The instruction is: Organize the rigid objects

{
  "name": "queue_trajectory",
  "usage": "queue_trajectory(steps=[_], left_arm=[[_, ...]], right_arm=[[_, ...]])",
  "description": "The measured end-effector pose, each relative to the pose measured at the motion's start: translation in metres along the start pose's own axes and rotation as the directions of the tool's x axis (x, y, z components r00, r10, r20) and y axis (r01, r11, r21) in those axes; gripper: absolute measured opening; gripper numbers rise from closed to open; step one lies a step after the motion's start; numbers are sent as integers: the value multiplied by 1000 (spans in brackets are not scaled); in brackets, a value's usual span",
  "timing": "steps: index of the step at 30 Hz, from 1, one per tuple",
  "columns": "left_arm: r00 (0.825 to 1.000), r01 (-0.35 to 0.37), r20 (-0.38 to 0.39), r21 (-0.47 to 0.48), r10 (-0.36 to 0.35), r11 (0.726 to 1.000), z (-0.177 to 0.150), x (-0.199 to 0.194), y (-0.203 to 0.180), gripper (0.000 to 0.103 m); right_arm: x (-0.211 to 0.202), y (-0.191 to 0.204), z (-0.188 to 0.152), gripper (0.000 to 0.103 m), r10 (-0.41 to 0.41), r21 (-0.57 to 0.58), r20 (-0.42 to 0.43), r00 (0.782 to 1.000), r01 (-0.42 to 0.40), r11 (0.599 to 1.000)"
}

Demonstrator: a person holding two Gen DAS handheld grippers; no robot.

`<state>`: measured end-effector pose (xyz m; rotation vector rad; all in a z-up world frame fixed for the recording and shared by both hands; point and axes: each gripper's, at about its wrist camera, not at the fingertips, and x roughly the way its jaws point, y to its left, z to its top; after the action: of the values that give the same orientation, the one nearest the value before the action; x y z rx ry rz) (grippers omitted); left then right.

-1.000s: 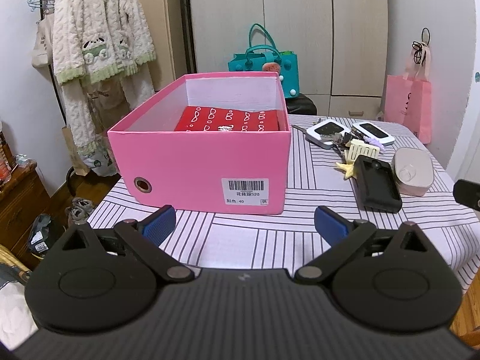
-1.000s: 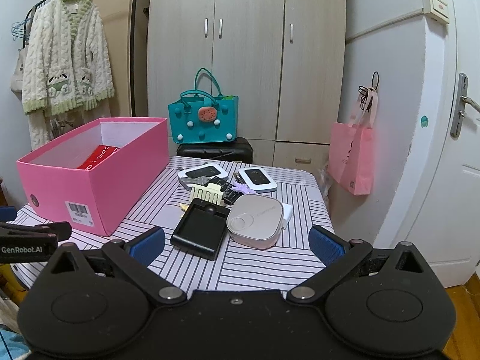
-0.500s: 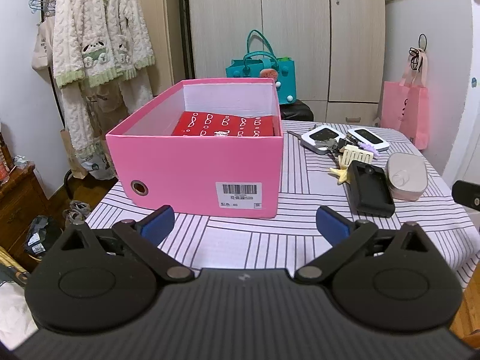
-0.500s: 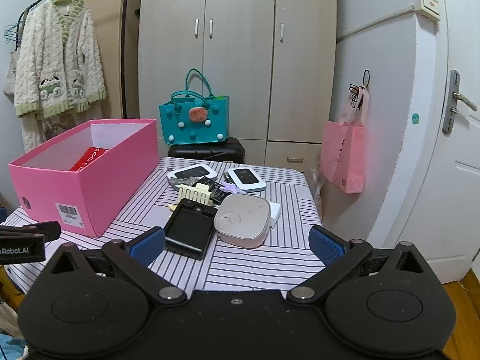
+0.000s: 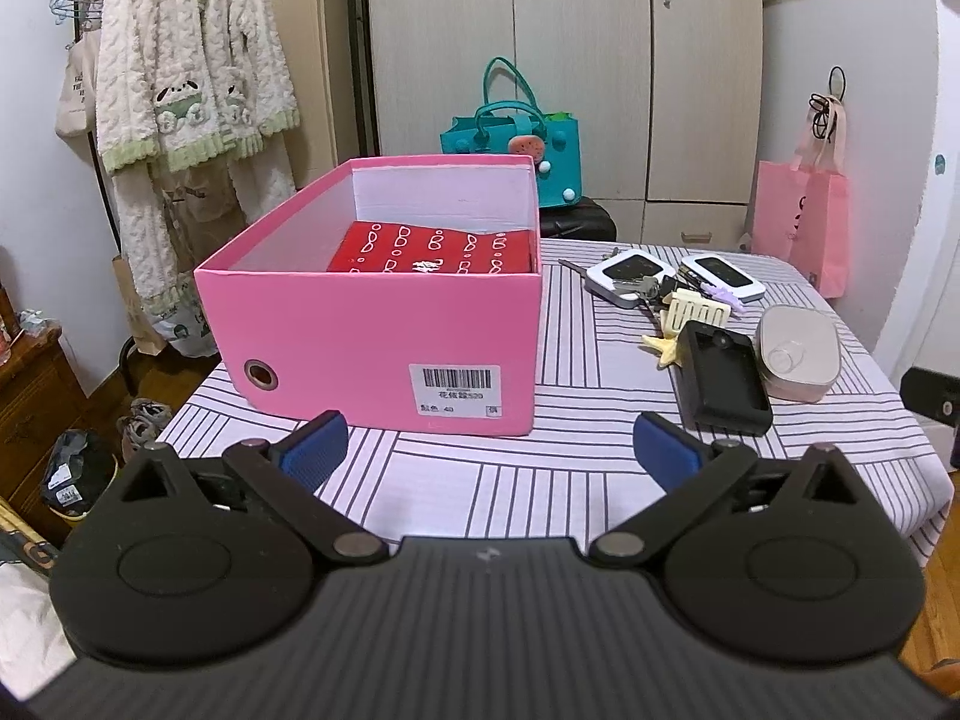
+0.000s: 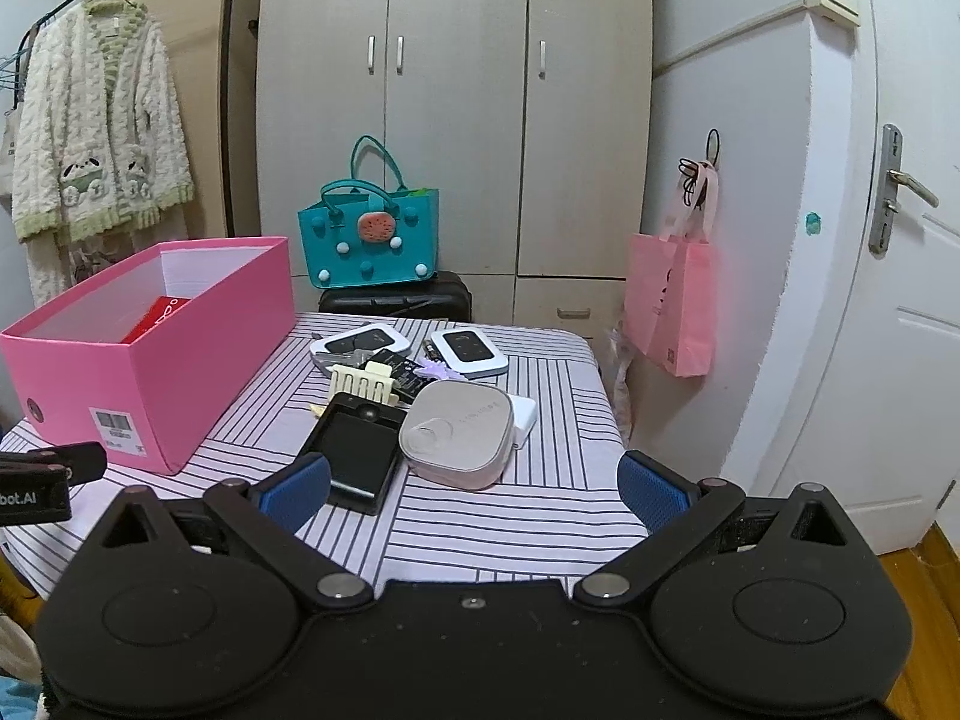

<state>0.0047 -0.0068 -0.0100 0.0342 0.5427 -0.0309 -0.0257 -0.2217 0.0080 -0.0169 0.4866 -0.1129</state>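
Observation:
A pink box (image 5: 384,324) stands on the striped table (image 5: 516,480) with a red box (image 5: 438,249) inside; it also shows in the right wrist view (image 6: 156,348). To its right lie a black case (image 5: 723,375), a beige rounded case (image 5: 795,351), two white devices (image 5: 630,273), keys and a cream comb-like piece (image 5: 699,309). The black case (image 6: 357,447) and beige case (image 6: 462,432) lie just ahead of my right gripper (image 6: 474,489). My left gripper (image 5: 489,450) is open and empty before the pink box. My right gripper is open and empty.
A teal tote bag (image 6: 369,240) sits on a black suitcase behind the table. A pink bag (image 6: 675,306) hangs on the right wall by a door. A fluffy cardigan (image 5: 186,72) hangs at the left. Wardrobe doors stand behind.
Both grippers have drawn back from the table and risen slightly, so the box and the items look smaller and farther. Both stay open. Nothing on the table has moved.

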Motion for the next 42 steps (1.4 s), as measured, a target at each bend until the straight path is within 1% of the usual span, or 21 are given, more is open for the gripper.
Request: queue_trajectory(steps=[23,26,28,31,33,35,36,38,40,42], left_arm=[[999,27,-27,1,-27,1000,-1,6,-7,103],[1000,23,-18,-36,-23,999,-1,8,-5,103],[999,38,-21,-56,-39,998,1,9,-3,103],[995,99,-18,-78,-101,992,7,9,6,103],[992,126,-14,-76,-127,989,13,7,12,103],[992,123,-7,-34,-123,992,21,6,16,103],[994,113,-5,-9,-113,994,25,6,17,103],[996,93,3,28,-94,995,31,6,22,101],[996,88,0,46,-88,995,36,7,29,101],[994,110,-12,54,-110,992,44,9,37,101]], right_arm=[[6,-1,-2,103,21,-3,10,1000,-21,1000],[5,-1,-2,103,23,-5,39,999,-23,1000],[5,-1,1,103,62,-33,66,996,-60,998],[8,-1,6,103,115,-82,86,990,-108,991],[11,-2,8,103,150,-104,88,985,-140,985],[15,0,10,103,200,-126,70,977,-190,974],[17,1,10,103,245,-138,60,968,-235,962],[23,4,9,103,309,-136,41,950,-302,944],[30,8,7,103,342,-122,11,940,-339,933],[41,14,5,103,373,-104,-30,927,-374,922]])
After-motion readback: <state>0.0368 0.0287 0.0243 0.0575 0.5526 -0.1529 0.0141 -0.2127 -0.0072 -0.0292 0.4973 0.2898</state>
